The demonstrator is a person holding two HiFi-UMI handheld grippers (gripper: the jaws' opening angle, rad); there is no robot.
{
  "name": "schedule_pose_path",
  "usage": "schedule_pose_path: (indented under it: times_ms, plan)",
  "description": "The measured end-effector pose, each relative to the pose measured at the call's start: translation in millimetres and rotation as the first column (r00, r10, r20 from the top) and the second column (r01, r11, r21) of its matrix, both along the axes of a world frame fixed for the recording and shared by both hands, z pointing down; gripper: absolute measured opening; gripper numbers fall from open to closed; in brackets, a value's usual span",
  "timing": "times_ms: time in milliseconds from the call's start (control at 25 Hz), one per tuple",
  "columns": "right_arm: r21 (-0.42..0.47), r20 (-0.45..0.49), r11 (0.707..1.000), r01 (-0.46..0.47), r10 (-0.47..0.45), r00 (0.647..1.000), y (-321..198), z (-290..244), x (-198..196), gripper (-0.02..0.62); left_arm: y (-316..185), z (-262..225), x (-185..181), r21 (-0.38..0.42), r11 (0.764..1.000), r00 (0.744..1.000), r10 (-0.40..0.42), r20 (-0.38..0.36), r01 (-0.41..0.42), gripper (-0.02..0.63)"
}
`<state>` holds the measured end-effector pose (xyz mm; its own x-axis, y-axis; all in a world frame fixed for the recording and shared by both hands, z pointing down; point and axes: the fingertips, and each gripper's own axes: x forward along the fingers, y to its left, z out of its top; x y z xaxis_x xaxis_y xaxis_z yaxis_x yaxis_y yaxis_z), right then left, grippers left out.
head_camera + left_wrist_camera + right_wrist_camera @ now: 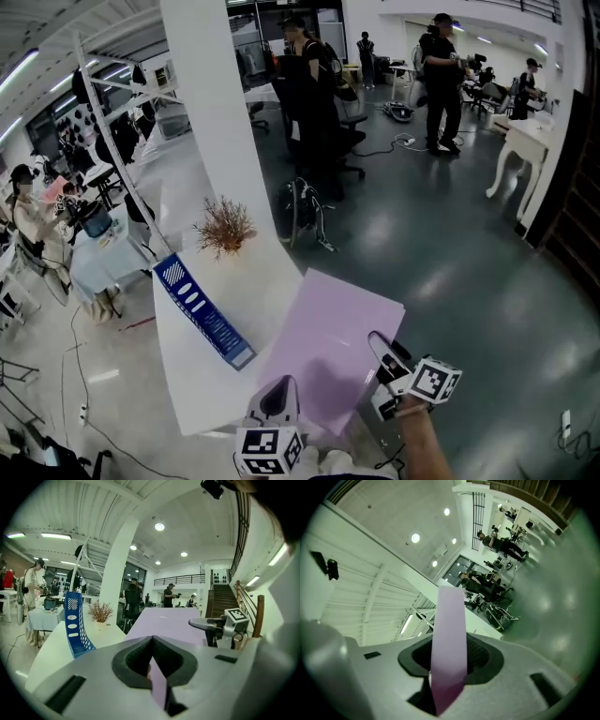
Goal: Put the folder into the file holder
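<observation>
Left claw (279,392), right claw (382,349): two, both pinching one folder (333,333); one file holder (202,309).

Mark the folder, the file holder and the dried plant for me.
folder (328,342), head view, middle of its lilac cover.
file holder (201,310), head view, its blue perforated side.
dried plant (223,228), head view, centre of the twigs.

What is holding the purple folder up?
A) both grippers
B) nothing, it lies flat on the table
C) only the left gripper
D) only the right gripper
A: the folder is pinched in the left gripper and also in the right gripper, as each gripper's own view shows.
</observation>
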<state>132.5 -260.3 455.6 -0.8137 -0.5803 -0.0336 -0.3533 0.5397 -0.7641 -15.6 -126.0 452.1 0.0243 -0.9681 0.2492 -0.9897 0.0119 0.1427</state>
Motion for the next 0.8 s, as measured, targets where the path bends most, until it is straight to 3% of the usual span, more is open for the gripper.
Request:
schedule_pose_path:
  times_ms: [440, 800]
  plan:
    - [0.098, 0.005, 0.994, -0.043, 0.042, 0.999, 17, -35, -16, 0.149, 16, -13, -19, 0.015, 1.000, 1.000, -0.004, 0.006, 0.004, 0.005]
    - [0.191, -0.047, 0.978, -0.077, 0.088, 0.995, 34, -61, -39, 0.147, 30, -21, -46, 0.021, 0.999, 0.999, 0.027, 0.020, -0.028, 0.005]
